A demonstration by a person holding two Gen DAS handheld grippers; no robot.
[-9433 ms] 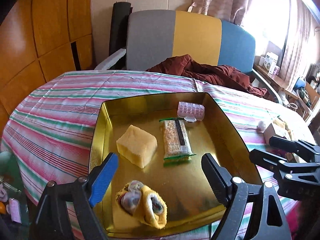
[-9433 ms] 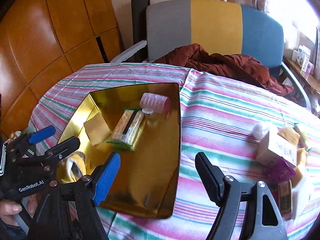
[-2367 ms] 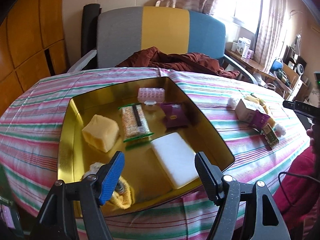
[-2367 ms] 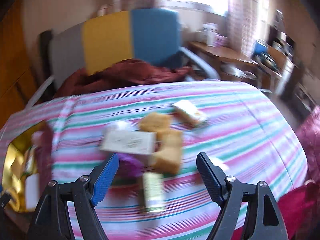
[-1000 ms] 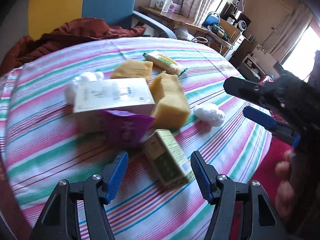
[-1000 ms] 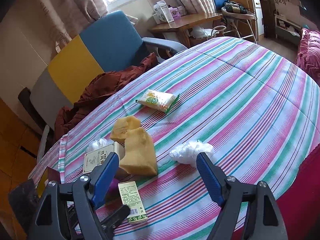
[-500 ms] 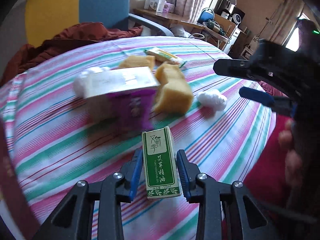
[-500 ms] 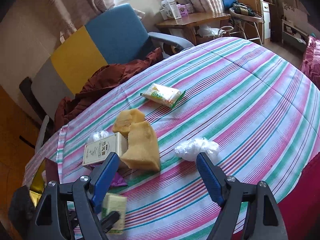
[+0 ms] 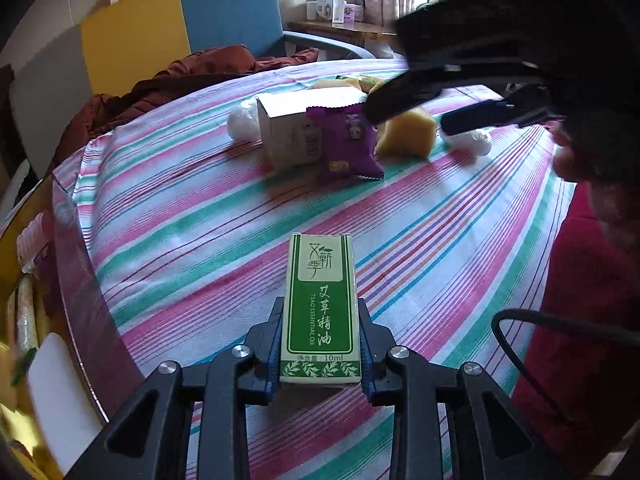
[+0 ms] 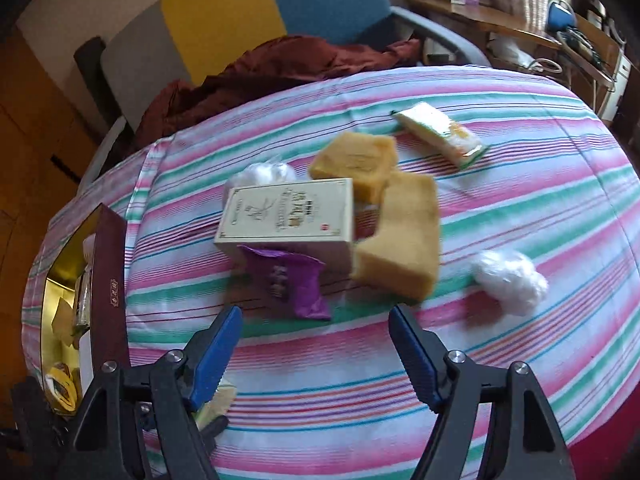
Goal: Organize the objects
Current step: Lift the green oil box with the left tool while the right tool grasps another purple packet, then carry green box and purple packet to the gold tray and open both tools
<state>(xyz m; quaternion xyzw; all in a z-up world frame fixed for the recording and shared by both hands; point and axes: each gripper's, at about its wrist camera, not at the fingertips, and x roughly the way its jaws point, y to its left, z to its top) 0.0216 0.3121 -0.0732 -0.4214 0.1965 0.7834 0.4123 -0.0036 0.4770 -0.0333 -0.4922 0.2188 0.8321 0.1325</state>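
Note:
My left gripper (image 9: 320,320) is shut on a small green and white essential-oil box (image 9: 320,308), held above the striped tablecloth (image 9: 180,220). My right gripper (image 10: 316,320) is open and empty, just in front of a purple sachet (image 10: 288,280). The sachet leans on a cream carton (image 10: 288,216), with two yellow sponges (image 10: 400,240) and a white plastic wad (image 10: 508,276) beside it. In the left wrist view the right gripper (image 9: 452,96) hovers over the same pile. The gold tray (image 10: 54,276) lies at the far left, holding several items.
A green and yellow snack packet (image 10: 440,132) lies further back on the table. A second white wad (image 10: 260,176) sits behind the carton. A grey, yellow and blue chair (image 10: 224,20) with a dark red cloth (image 10: 272,72) stands behind the table. A wooden side table (image 10: 500,16) is at the back right.
My left gripper has closed on the green box and lifted it away from the pile, turning back toward the tray. My right gripper has moved in close to the purple sachet.

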